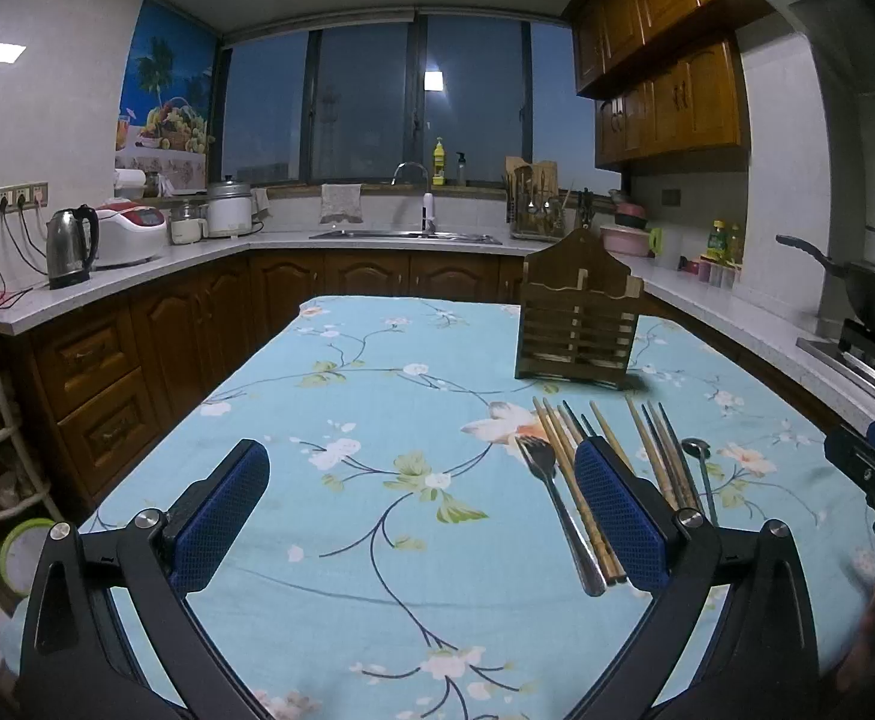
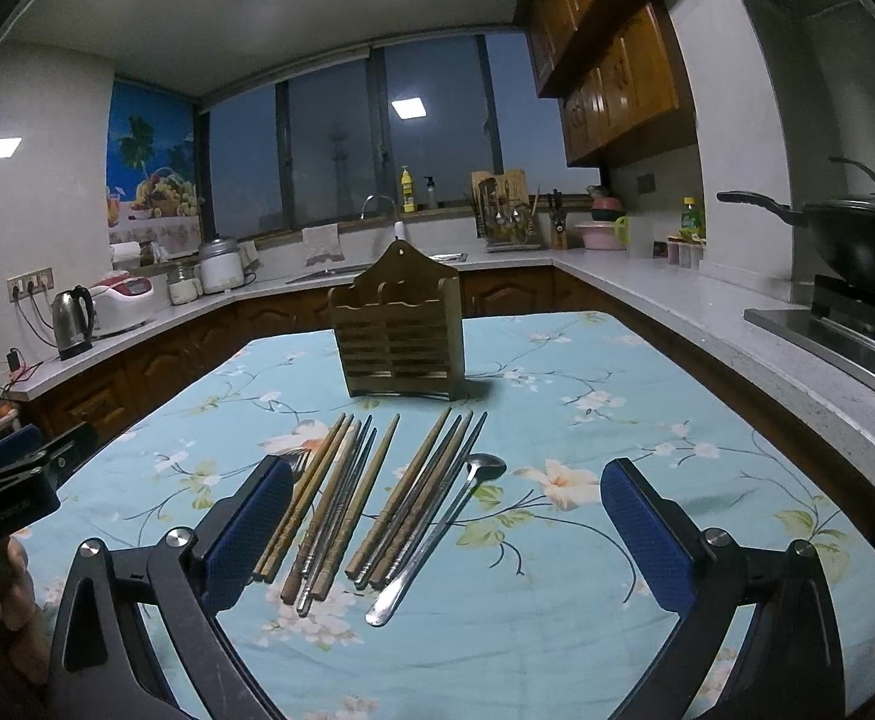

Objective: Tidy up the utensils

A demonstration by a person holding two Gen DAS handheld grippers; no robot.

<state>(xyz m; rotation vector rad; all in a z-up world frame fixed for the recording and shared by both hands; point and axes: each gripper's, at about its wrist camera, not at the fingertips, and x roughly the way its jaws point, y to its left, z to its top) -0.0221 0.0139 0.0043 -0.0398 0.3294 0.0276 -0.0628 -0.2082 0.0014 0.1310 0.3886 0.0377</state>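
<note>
Both hand-held grippers, left (image 1: 422, 510) and right (image 2: 446, 531), wide open, empty; chopsticks (image 2: 341, 510) wooden, spoon (image 2: 437, 534) steel.

Around me, a kitchen. Far wall: a wide dark window (image 1: 377, 102) over a steel sink (image 1: 404, 235). Left: a pale counter (image 1: 137, 276) with a steel kettle (image 1: 71, 246) and a white rice cooker (image 1: 128, 231); a fruit poster (image 1: 167, 102) above. Right: brown wall cabinets (image 1: 665, 30), a black wok (image 2: 857, 240) on the stove. Ceiling lights mirrored in the glass. My bench wears a blue floral cloth (image 1: 377, 420).
</note>
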